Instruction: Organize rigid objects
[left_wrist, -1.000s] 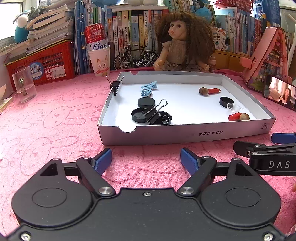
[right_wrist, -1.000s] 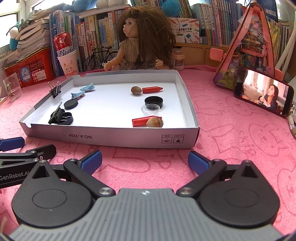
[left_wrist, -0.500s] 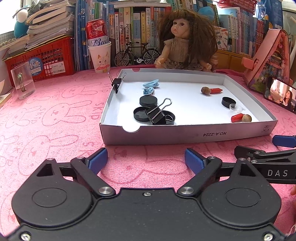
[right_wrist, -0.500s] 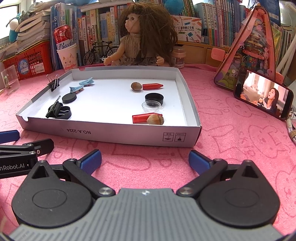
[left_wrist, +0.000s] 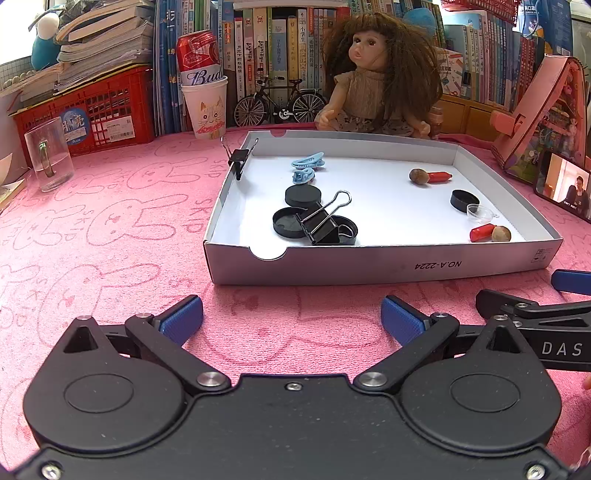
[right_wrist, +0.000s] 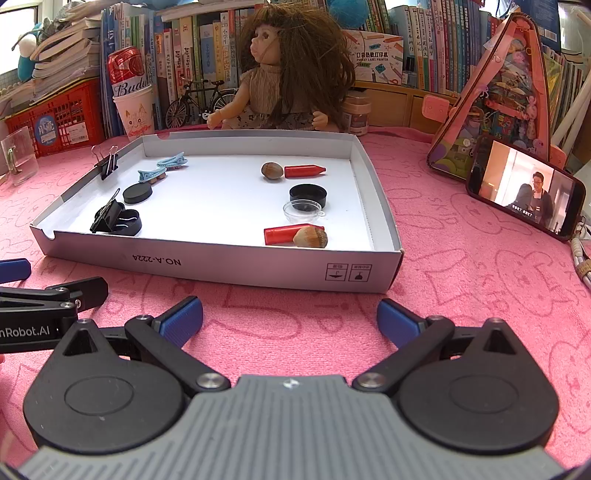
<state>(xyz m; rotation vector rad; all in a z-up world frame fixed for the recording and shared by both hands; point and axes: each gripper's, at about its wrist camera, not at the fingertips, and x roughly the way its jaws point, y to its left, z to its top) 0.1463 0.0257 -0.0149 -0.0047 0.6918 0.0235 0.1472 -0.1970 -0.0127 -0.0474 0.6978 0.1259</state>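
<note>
A shallow white cardboard tray (left_wrist: 369, 264) (right_wrist: 221, 267) sits on the pink cloth. Inside lie a large black binder clip (left_wrist: 325, 221) on black lids, a black disc (left_wrist: 303, 195), two light-blue hair clips (left_wrist: 306, 162), two hazelnuts (right_wrist: 310, 237), two red crayons (right_wrist: 304, 171), a black cap (right_wrist: 308, 194) and a clear lid (right_wrist: 303, 211). A small binder clip (left_wrist: 238, 157) grips the tray's left wall. My left gripper (left_wrist: 291, 319) hovers before the tray's near wall, its jaws opening with nothing between them. My right gripper (right_wrist: 290, 319) stands open and empty beside it.
A doll (left_wrist: 376, 81), toy bicycle (left_wrist: 280, 107), paper cup holding a red can (left_wrist: 205, 107), red crate (left_wrist: 92, 107) and books line the back. A glass mug (left_wrist: 50, 155) stands far left. A phone (right_wrist: 524, 192) leans on a pink case (right_wrist: 495, 96) at the right.
The left gripper's blue pads have spread wider apart. Both views have tipped slightly, so the tray sits a little lower in them.
</note>
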